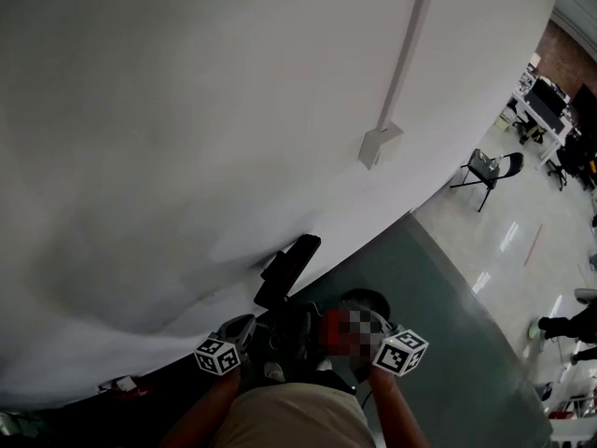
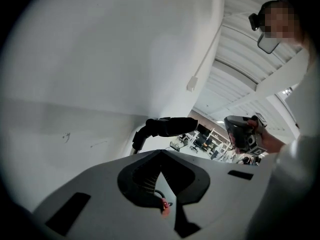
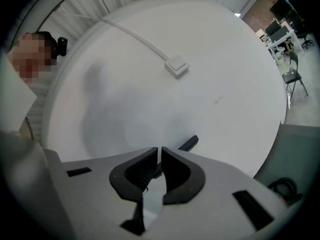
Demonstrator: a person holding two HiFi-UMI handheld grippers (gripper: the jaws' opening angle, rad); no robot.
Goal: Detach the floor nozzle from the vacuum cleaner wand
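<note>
A black vacuum handle (image 1: 291, 263) leans against the white wall, above a dark mass of vacuum parts (image 1: 297, 329) too dim to tell apart; I cannot pick out the floor nozzle. In the left gripper view the handle (image 2: 169, 126) shows beyond my left gripper (image 2: 161, 152), whose jaws are shut with nothing between them. My right gripper (image 3: 159, 153) is also shut and empty, with a black bar of the vacuum (image 3: 188, 143) just behind its tips. Both marker cubes, the left one (image 1: 217, 356) and the right one (image 1: 402, 352), sit low in the head view, either side of the dark parts.
A white wall (image 1: 187, 110) with a cable duct and junction box (image 1: 378, 145) fills most of the head view. Grey-green floor (image 1: 438, 325) runs to the right. A folding chair (image 1: 487, 168) and desks (image 1: 541, 101) stand far off. A dark round thing (image 3: 281, 186) lies on the floor.
</note>
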